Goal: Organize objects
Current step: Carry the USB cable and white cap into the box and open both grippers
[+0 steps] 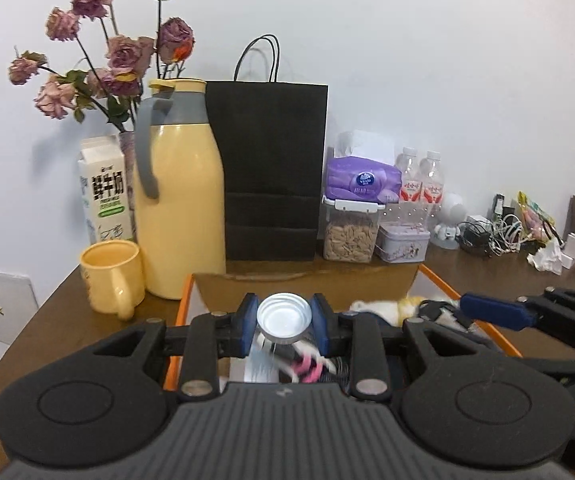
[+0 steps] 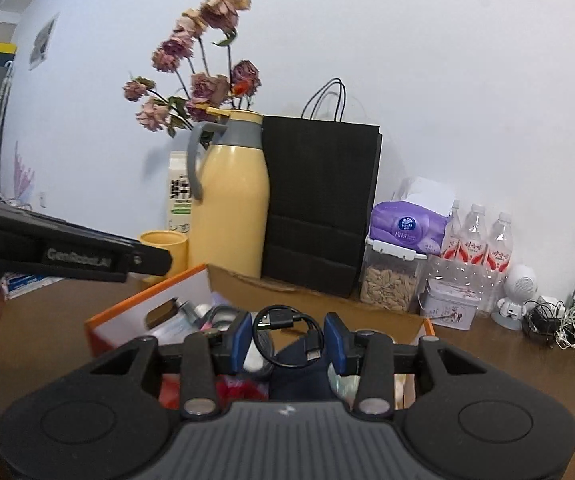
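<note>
Below the left gripper, the box contents smear into pink-and-white blur, nothing there readable. The gripper's own body covers the box's near half. Beyond the right gripper, the milk carton print is too soft to read, half hidden behind the yellow jug. Far right, the cable tangle runs off the edge.

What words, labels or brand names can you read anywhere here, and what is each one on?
"GenRobot.AI": side of the left tool.
"鲜牛奶": milk carton.
"Vinda": purple tissue pack, small, only just readable.
Red labels on the water bottles: too blurred to read.
Small print on the carton: too small.
</note>
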`<state>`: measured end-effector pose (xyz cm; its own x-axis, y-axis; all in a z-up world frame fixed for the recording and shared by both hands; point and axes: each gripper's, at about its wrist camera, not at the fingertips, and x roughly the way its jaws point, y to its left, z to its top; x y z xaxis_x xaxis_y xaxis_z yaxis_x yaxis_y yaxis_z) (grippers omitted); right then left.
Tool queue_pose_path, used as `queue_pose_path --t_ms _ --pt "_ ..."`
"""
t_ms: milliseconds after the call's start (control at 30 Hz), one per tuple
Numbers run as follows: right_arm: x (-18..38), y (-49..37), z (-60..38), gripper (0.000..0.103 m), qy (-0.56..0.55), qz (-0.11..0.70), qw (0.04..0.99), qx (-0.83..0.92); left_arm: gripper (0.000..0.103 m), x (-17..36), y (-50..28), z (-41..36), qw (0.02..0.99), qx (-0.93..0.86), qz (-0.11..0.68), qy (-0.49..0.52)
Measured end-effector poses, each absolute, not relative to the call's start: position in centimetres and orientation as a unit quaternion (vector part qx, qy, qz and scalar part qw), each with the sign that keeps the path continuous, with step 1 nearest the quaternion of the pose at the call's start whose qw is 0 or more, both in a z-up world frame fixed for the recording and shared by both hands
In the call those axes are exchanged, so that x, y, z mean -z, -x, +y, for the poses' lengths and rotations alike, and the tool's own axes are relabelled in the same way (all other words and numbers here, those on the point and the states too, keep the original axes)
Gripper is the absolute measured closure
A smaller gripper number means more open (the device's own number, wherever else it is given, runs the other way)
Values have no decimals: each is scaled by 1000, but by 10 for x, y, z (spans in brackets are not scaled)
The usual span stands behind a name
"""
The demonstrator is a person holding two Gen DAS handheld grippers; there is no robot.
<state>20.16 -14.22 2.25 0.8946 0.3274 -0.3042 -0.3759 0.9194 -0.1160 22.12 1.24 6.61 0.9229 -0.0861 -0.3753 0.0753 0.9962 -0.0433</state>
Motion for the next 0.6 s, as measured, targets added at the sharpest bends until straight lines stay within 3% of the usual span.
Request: queue_pose_path --t_ms 167,300,600 --pt "-13 -235 -135 65 57 137 976 -161 74 -53 -249 12 981 39 187 37" --pt "6 -248 -137 65 50 160 972 -163 74 -34 -269 12 972 40 230 26" --pt "17 -251 -136 64 56 176 969 -166 73 -24 -268 8 973 28 231 12"
